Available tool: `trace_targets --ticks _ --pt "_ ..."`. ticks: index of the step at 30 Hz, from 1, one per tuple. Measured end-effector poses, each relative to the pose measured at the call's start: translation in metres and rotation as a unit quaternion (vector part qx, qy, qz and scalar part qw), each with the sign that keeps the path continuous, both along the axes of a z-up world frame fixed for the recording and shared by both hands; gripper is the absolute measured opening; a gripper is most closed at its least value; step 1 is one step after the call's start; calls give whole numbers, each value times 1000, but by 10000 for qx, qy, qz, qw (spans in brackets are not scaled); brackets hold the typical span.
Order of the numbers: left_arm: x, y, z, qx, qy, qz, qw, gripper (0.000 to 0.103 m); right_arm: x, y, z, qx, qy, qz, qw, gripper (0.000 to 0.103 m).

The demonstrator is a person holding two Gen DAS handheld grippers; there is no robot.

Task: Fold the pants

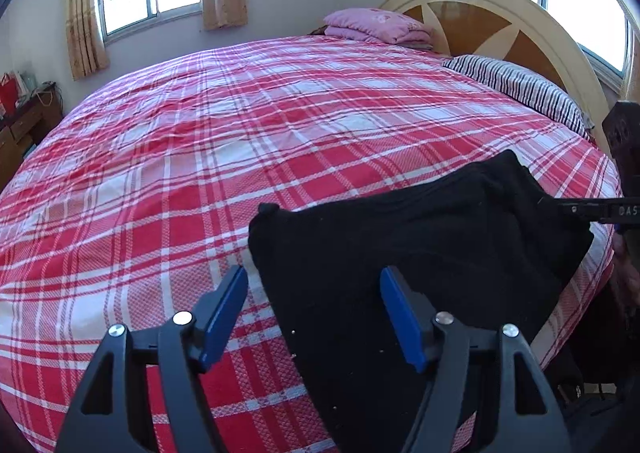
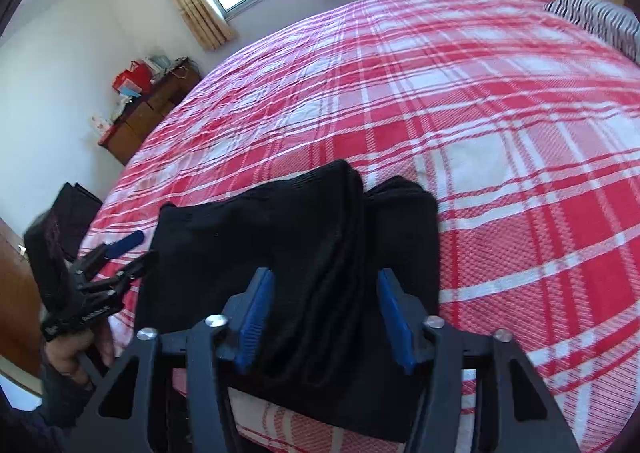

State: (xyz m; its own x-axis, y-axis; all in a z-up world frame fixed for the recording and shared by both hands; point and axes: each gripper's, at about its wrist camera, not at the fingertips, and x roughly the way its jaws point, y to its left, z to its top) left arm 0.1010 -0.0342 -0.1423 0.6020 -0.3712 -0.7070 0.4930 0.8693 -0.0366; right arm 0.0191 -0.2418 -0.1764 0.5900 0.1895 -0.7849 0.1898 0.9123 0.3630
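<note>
Pants (image 2: 304, 245): black, folded, on the plaid bed (image 2: 480, 125) at its 6 o'clock edge.
Left gripper (image 1: 314, 313): fingers wide, astride the pants' left edge, gripping nothing.
Right gripper (image 2: 326, 317): fingers narrower, a raised fold between them, pads not pressing.

Wide plaid bed (image 1: 200, 157) is lying open before me; folded pants (image 1: 400, 245) and pillows (image 1: 528, 89) are blocking my right.

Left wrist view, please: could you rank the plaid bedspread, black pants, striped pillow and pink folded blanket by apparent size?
1. plaid bedspread
2. black pants, though nearness to the camera enlarges them
3. striped pillow
4. pink folded blanket; it looks only slightly smaller than the pillow, so that order is unsure.
</note>
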Motion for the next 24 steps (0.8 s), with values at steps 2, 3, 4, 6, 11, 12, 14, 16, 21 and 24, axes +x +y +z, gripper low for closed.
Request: trace_targets --ticks 2,3,4,6,11,12,14,16,21,24 --pt "-1 1 -1 -38 -2 20 10000 71 -2 2 6 25 -137 70 9999 15" --pt "-2 2 -1 -48 -12 27 10000 71 -4 5 11 -9 -237 126 9996 15" --pt "-2 2 0 -68 -17 30 10000 71 -8 8 18 -68 -363 158 9992 14" --pt "-2 4 0 -108 -27 30 9999 71 -16 13 31 -185 -596 207 9978 14" --pt "-5 -1 1 -123 -80 -41 9999 82 -30 8 44 -446 -671 21 9967 14" --pt "-6 -3 -1 -79 -95 -49 9999 89 -31 3 41 -455 -594 -44 9972 14" --pt "-7 -8 -5 30 -122 -52 9999 93 -29 -10 29 -471 -356 -273 9979 14" --pt "-8 -11 -7 62 -115 -119 9998 93 -31 -23 13 -230 -101 -372 9990 14" --pt "-6 -13 -15 179 -72 -80 9998 95 -28 -28 10 -94 -101 -353 9993 15" --pt "-3 -6 -9 65 -82 19 9999 95 -31 -27 19 -238 -208 -421 9986 20"
